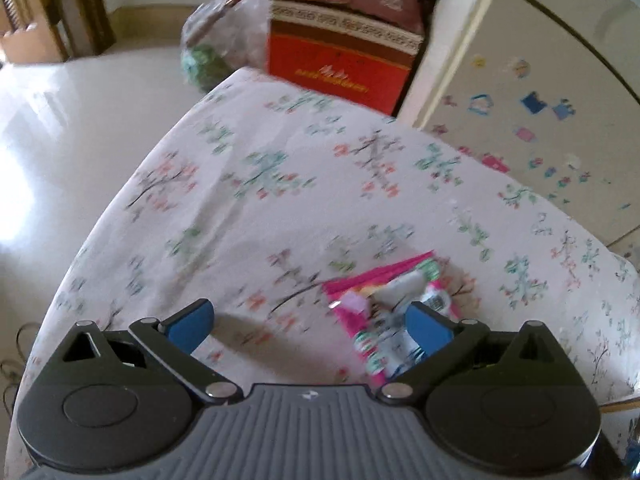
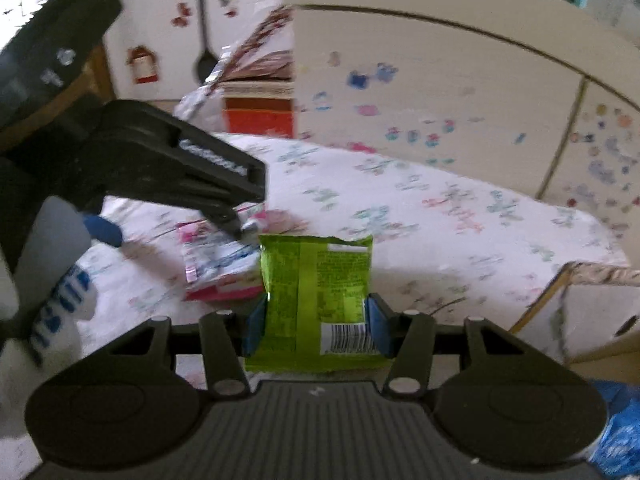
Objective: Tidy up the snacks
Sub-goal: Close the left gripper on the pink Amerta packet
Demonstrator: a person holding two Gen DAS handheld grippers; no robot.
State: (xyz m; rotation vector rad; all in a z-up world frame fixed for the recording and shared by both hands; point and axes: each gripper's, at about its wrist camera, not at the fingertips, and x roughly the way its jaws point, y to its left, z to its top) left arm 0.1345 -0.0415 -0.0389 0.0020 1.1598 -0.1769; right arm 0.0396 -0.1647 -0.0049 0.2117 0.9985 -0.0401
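On floral-clothed worktop (image 1: 280, 168), beside sticker-covered cabinet (image 1: 532, 92), with red carton (image 1: 340, 60) and clear plastic bag (image 1: 224, 40) past far edge. Nearer, pink snack packet (image 1: 384, 308) lying flat on cloth, partly under one blue pad of left claw (image 1: 310, 326), spread wide, gripping nothing, its dark body (image 2: 160, 160) hanging just above same packet (image 2: 220, 268) in right wrist view. Smallest, green snack pouch (image 2: 316, 296), barcode side up, pinched between blue pads of right claw (image 2: 316, 326), held above cloth just beside pink packet.
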